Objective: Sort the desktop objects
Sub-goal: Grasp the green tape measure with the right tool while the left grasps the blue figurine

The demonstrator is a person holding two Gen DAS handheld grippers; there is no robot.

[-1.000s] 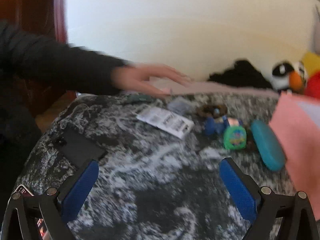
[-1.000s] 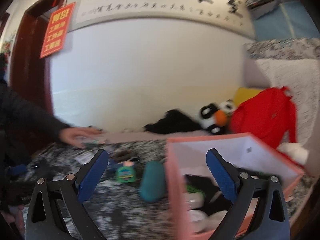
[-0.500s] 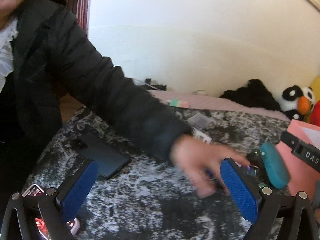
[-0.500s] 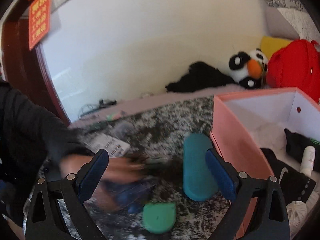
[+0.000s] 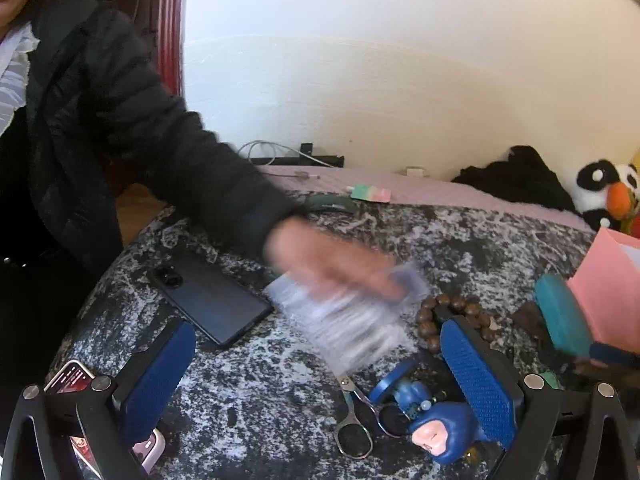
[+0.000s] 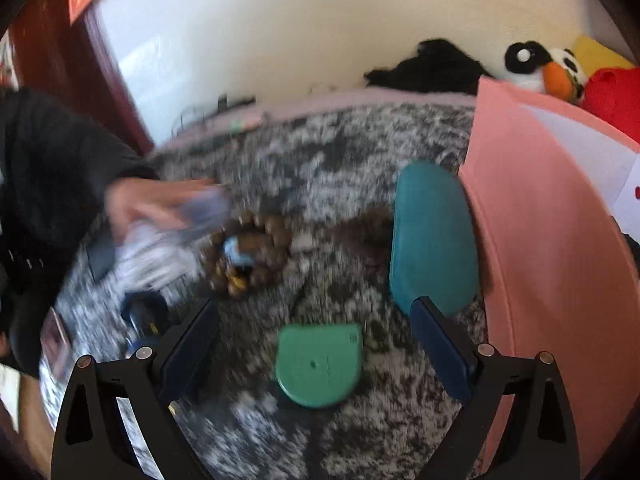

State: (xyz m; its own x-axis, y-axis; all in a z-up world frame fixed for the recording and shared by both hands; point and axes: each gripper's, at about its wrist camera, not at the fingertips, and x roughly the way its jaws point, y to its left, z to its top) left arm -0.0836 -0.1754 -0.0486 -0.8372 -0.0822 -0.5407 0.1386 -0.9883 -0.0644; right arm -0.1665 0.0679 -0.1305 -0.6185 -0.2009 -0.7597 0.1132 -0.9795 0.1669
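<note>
While a bystander's hand (image 5: 332, 264) drops a clear packet (image 5: 352, 320) on the counter (image 5: 260, 400), both grippers' fingers gape wide, empty; right gripper (image 6: 316, 340) brackets the green case (image 6: 319, 364), probably first for the pink box (image 6: 552, 264).

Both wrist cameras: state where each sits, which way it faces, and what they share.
Left wrist: on the left gripper, facing forward over the table toward the black phone and scissors; its open jaws show.
Right wrist: on the right gripper, facing the green case and pink box; its open jaws show.
Shared: bead bracelet, teal case, a blurred hand.
</note>
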